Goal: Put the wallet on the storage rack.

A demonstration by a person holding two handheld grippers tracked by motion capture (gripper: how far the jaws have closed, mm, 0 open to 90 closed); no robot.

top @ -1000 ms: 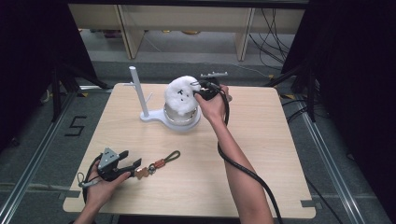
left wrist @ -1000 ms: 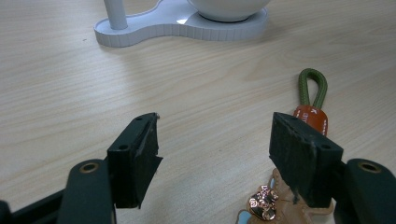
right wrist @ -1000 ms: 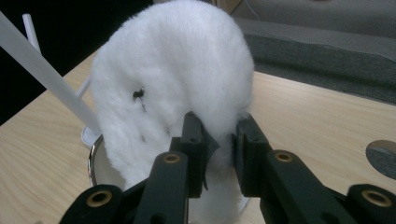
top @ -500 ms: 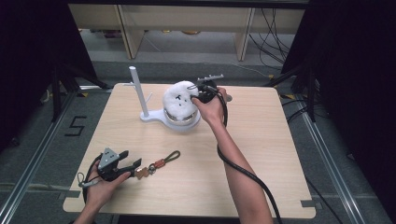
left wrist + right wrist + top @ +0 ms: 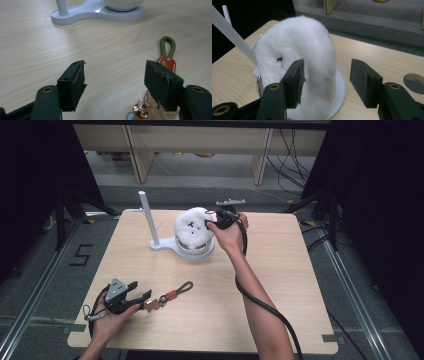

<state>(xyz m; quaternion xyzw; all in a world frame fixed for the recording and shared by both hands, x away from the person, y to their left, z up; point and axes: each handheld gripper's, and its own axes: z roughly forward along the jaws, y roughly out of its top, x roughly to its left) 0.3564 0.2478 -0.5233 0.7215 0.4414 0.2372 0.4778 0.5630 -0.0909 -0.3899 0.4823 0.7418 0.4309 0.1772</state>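
Writing on keychain [image 5: 167,62] tag [image 5: 166,64] stays unreadable.

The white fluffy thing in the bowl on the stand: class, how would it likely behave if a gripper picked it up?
The white fluffy thing looks like soft fur, so it would probably squash and sag rather than stay stiff. It likely weighs little for its bulk. It slumps over the bowl rim beside the open right gripper, so it seems unlikely to roll.
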